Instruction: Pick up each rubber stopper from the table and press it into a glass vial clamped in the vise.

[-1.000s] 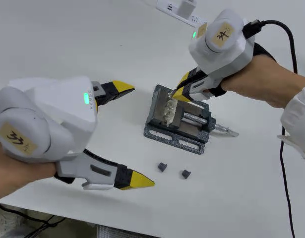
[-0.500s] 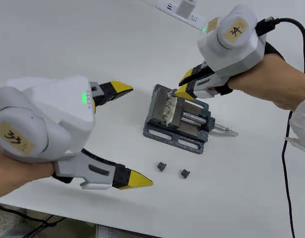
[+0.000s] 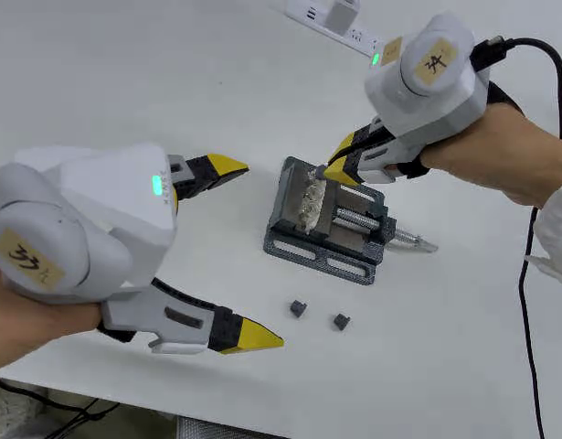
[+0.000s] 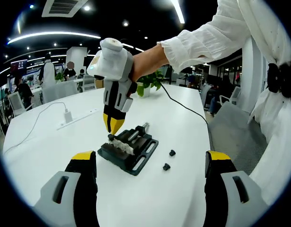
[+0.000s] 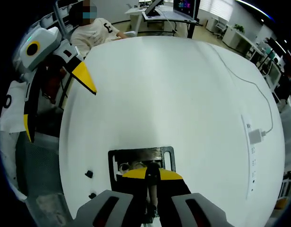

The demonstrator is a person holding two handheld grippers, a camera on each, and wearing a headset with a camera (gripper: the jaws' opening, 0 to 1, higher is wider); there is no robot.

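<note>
Right gripper (image 3: 328, 168), jaws closed on a rubber stopper (image 4: 110, 137), at the vise (image 3: 299, 249); left gripper (image 3: 264, 253) spread wide, empty, near two loose stoppers (image 3: 299, 308)

Beyond the left tool (image 4: 151, 156), the white bench (image 4: 50, 127) runs toward a dim office with curved ceiling light strips (image 4: 55, 35), a potted plant (image 4: 147, 85) and chairs (image 4: 15, 100)

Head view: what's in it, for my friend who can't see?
The right claw holds a small dark stopper at the vise on a white table. The left claw is open, with two loose stoppers nearby.
</note>
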